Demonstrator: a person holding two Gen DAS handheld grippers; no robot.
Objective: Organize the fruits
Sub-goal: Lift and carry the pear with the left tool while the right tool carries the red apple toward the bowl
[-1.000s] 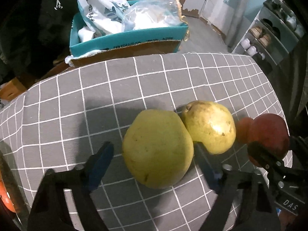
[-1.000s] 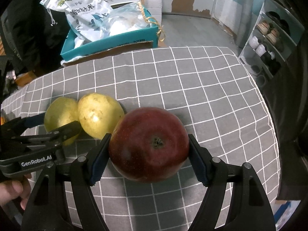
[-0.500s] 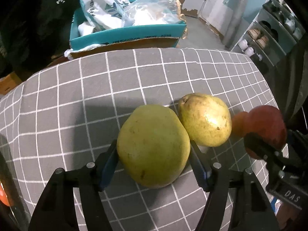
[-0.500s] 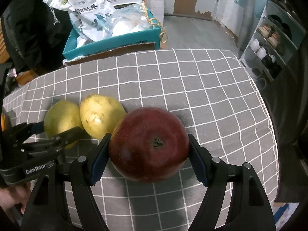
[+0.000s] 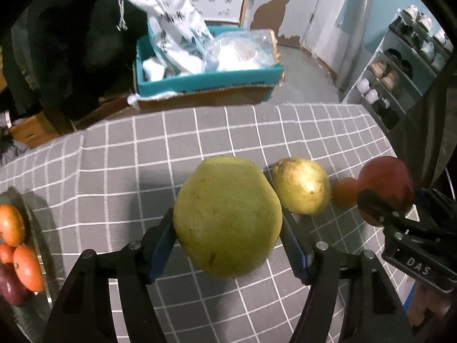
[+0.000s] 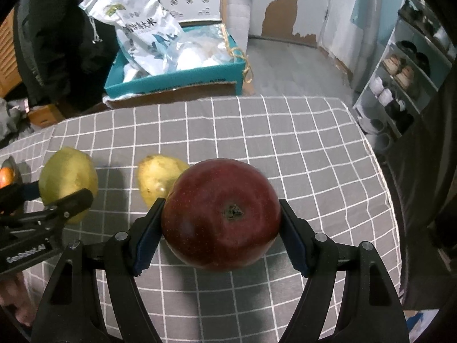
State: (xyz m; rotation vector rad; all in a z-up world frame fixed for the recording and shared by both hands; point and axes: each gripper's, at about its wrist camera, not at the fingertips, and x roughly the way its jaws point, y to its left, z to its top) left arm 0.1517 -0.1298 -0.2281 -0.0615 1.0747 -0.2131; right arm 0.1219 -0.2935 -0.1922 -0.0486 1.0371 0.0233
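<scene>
Fruit fills both claws at once. The left gripper [image 5: 228, 245] has its blue-padded jaws pressed on either flank of a large yellow-green pear [image 5: 227, 217]; they have just been closing on it, and the pear now appears to hang clear of the grey checked tablecloth [image 5: 128, 148], though whether it is fully off the cloth is hard to tell. The right gripper [image 6: 221, 230] is clamped the same way on a dark red round apple [image 6: 221, 214], calyx end facing the camera. Both fruits are gripped across their widest part, probably so the round skins cannot roll out of the pads.

A second, smaller yellow pear [image 5: 301, 188] lies on the cloth between the two held fruits, and a small orange fruit [image 5: 345, 191] sits just to its right, near the apple. At the near-left edge a dish [image 5: 28, 214] holds orange and purple fruits [image 5: 27, 265]; that looks like the likely collecting place, so the held pear is the nearer of the two to it.

Beyond the far edge of the table a teal cardboard box [image 6: 177, 81] filled with white plastic bags stands on the floor, apart from the sorting.
</scene>
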